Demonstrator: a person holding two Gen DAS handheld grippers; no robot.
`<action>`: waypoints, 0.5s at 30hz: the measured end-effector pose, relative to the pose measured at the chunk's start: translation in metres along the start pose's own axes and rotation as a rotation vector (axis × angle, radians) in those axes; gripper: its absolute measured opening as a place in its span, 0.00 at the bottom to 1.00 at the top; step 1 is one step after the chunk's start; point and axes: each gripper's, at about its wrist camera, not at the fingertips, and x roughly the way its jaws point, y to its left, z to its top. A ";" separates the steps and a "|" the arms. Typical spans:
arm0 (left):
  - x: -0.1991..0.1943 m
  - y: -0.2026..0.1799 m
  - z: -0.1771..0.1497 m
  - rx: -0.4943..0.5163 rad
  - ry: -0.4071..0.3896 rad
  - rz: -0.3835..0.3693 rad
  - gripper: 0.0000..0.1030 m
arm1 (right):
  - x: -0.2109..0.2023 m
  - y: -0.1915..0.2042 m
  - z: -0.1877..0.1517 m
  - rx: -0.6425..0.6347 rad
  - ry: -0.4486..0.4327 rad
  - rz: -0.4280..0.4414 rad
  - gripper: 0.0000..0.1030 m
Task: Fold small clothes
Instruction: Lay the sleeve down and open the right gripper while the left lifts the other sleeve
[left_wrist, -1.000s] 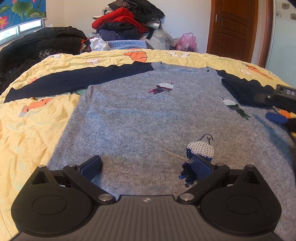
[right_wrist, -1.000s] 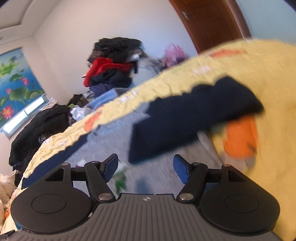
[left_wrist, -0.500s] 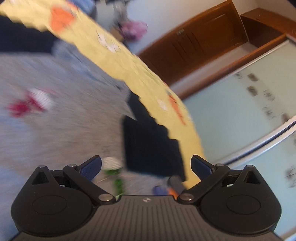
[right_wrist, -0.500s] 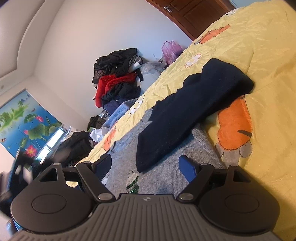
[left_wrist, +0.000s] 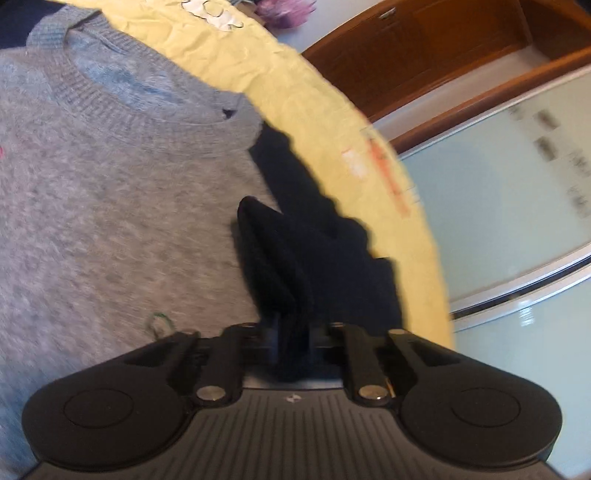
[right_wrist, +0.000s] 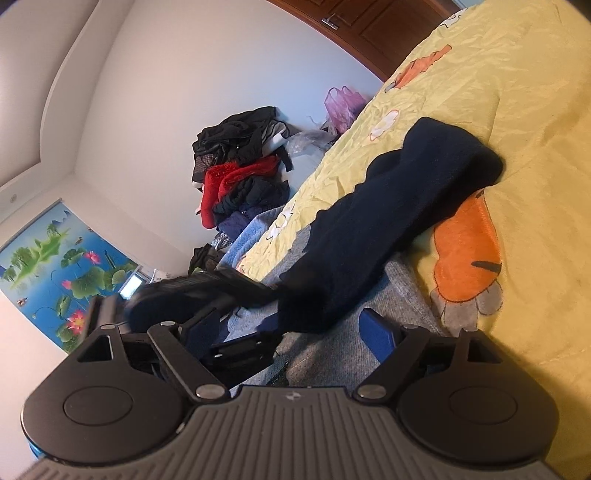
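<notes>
A grey knit sweater (left_wrist: 110, 192) lies flat on the yellow bedspread (left_wrist: 303, 96), its neckline at the top of the left wrist view. Its dark navy right sleeve (left_wrist: 317, 243) is folded partly onto the body. My left gripper (left_wrist: 293, 338) is shut on the sleeve's cuff end. In the right wrist view the same sleeve (right_wrist: 388, 221) runs across the bed, and my left gripper (right_wrist: 273, 299) shows as a blurred black shape gripping its lower end. My right gripper (right_wrist: 291, 330) is open and empty just above the grey sweater (right_wrist: 332, 354).
A pile of dark and red clothes (right_wrist: 243, 177) and a pink bag (right_wrist: 341, 105) stand beyond the bed's far side. A wooden door (left_wrist: 424, 48) and a glass wardrobe panel (left_wrist: 517, 206) lie past the bed's right edge. An orange print (right_wrist: 469, 258) marks the bedspread.
My left gripper swung right from the sweater's hem to the navy sleeve and shut on its end. My right gripper stayed open near the sleeve, and the left gripper came into its view.
</notes>
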 end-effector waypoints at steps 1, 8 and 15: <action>-0.001 -0.001 0.001 0.014 -0.006 0.013 0.08 | 0.000 0.001 0.000 -0.002 0.001 0.001 0.82; -0.036 -0.018 0.009 0.124 -0.104 0.046 0.06 | 0.004 0.002 0.001 -0.014 0.004 0.003 0.84; -0.076 -0.001 0.023 0.195 -0.212 0.149 0.06 | 0.005 0.002 0.001 -0.023 0.005 0.001 0.84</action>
